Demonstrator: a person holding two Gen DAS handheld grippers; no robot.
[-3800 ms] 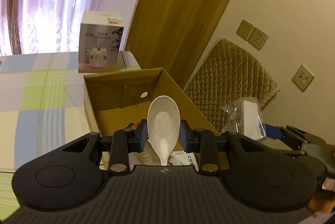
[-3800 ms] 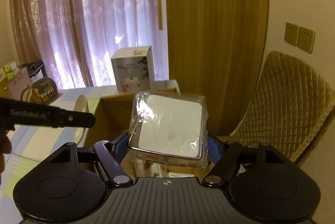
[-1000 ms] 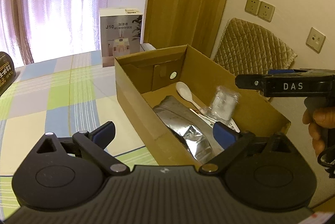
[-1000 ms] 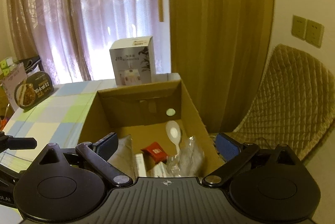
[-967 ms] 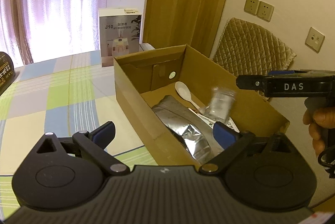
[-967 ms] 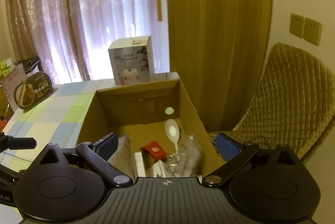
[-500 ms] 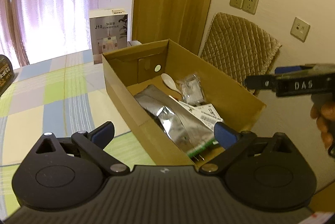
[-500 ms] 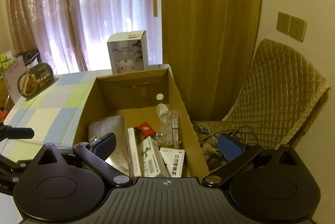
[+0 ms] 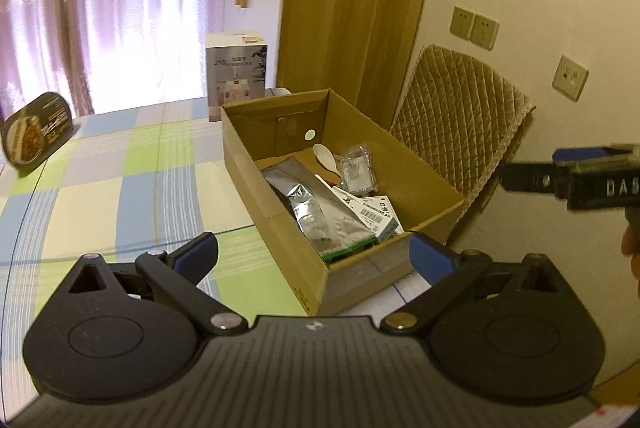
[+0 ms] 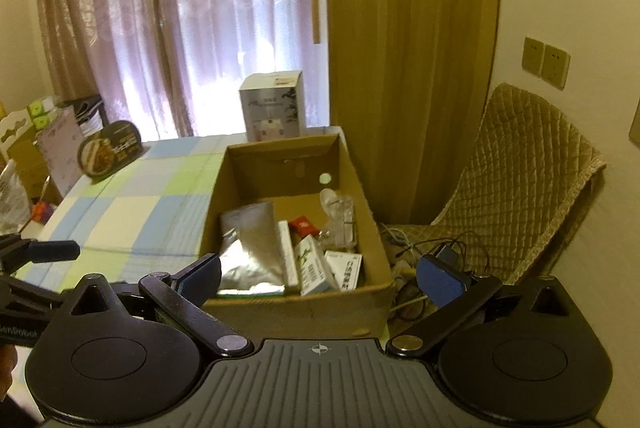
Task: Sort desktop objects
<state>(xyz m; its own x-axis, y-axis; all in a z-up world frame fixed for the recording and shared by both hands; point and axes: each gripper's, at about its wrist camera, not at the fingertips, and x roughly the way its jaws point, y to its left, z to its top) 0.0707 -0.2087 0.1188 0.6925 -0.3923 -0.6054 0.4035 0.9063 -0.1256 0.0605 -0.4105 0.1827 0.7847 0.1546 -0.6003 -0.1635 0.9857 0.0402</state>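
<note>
cardboard box [image 9: 280,216]: open-topped, at the desk's right edge, ahead of both grippers and touching neither.
box contents: white spoon [image 9: 326,154] and clear plastic packet [image 9: 357,170] toward the far end; silver foil pouch [image 9: 310,212] along the left wall; white-and-green cartons [image 10: 316,264] at the near end; small red packet [image 10: 303,224] mid-box.
desk [image 9: 120,188]: checked cloth in green, blue and cream.
left gripper [image 9: 314,256]: jaws spread wide, holding nothing.
right gripper [image 10: 320,278]: jaws spread wide, holding nothing.
</note>
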